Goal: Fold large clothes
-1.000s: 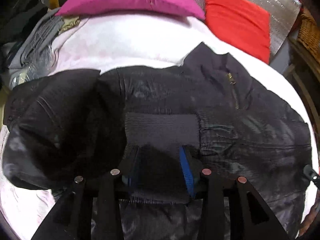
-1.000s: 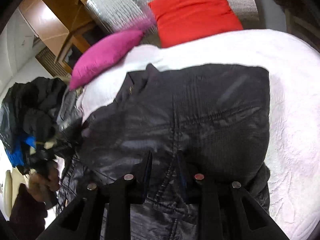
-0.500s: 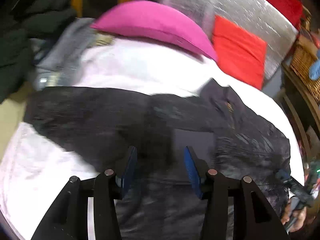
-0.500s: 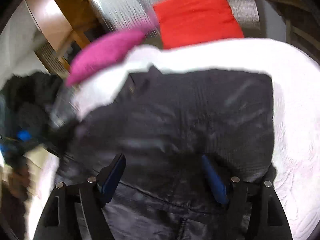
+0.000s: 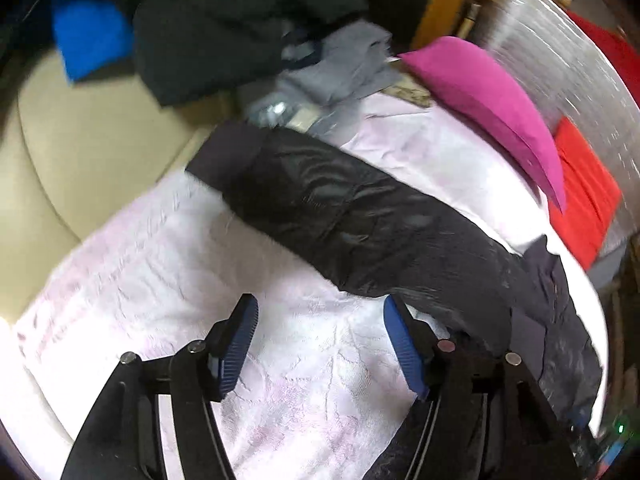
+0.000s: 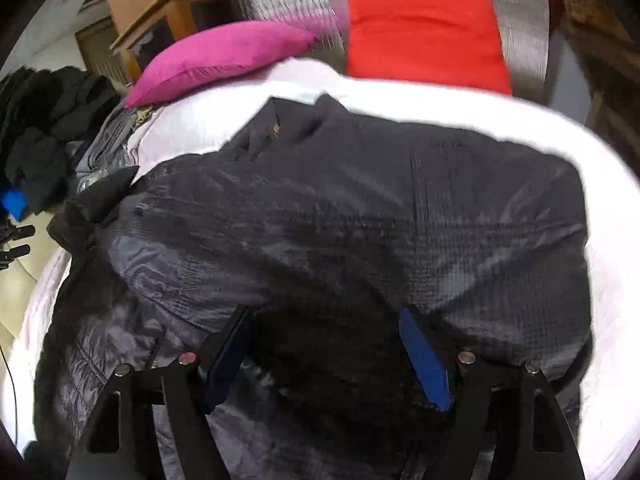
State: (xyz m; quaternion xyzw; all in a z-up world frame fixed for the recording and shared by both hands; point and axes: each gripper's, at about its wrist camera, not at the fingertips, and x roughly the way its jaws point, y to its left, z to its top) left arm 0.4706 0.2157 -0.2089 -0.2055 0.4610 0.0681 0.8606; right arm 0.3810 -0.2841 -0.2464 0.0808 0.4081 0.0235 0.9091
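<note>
Two grippers hang over a dark jacket spread on a white bedspread. The left gripper has its jaws parted with only bare bedspread between the blue pads; they have just been opening, and nothing is gripped. One jacket sleeve lies stretched out flat across the bedspread beyond that gripper, its cuff towards the bed's edge, just past the right-hand pad. The right gripper stands over the jacket's body with its jaws spread wide; jacket cloth lies under and between the pads, but they do not pinch it. The jacket collar points towards a pink pillow and a red cushion at the head of the bed. A heap of dark clothes with something blue in it sits beyond the bed's left side.
</note>
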